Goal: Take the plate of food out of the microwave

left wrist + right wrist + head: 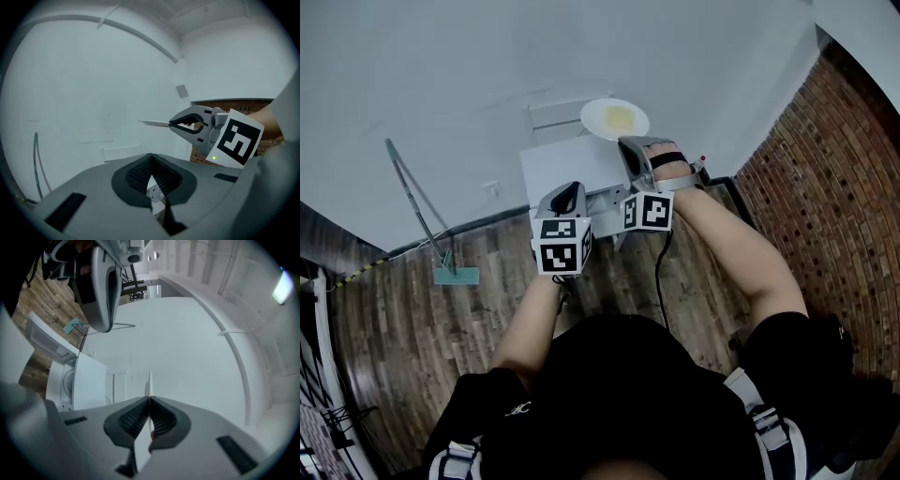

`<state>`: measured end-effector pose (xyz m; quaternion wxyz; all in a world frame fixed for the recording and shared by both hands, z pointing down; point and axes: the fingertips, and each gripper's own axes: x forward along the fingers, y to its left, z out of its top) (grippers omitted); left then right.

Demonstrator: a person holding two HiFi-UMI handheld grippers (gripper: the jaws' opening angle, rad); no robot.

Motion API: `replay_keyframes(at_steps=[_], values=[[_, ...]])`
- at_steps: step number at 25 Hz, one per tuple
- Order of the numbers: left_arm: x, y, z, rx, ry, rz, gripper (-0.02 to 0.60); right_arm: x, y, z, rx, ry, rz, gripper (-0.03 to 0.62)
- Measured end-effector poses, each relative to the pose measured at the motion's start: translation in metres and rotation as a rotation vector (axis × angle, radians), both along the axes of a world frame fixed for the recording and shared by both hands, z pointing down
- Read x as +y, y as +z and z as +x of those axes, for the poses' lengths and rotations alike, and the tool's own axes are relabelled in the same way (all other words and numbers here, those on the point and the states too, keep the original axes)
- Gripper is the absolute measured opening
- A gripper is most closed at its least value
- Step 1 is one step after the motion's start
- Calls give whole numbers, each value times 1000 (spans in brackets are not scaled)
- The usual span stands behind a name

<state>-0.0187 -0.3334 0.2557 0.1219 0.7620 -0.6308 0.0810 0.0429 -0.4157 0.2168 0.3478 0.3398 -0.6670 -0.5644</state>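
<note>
A white plate [615, 118] carrying yellow food hangs in the air above and behind the white microwave [567, 167]. My right gripper [625, 143] is shut on the plate's near rim. In the right gripper view the plate [149, 383] runs edge-on out of the closed right gripper [150, 401], and the microwave [89, 380] stands lower left with its door [47, 341] swung open. My left gripper [571, 190] hovers over the microwave's front, shut, with nothing seen between its jaws. The left gripper view shows the left gripper [150, 164] and, beyond it, the right gripper [174, 123] holding the plate [152, 123].
A white wall fills the background, and a brick wall [825, 187] stands at the right. A long-handled mop [455, 275] leans on the wall at the left above the wooden floor [422, 328]. A white frame [551, 116] stands behind the microwave.
</note>
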Motion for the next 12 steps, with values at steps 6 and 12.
replay_keyframes(at_steps=[6, 12], values=[[-8, 6, -2, -8, -6, -1, -8, -9, 7, -2, -1, 14, -27, 20], [-11, 10, -7, -6, -14, -7, -8, -16, 13, -2, 16, 21, -24, 20]])
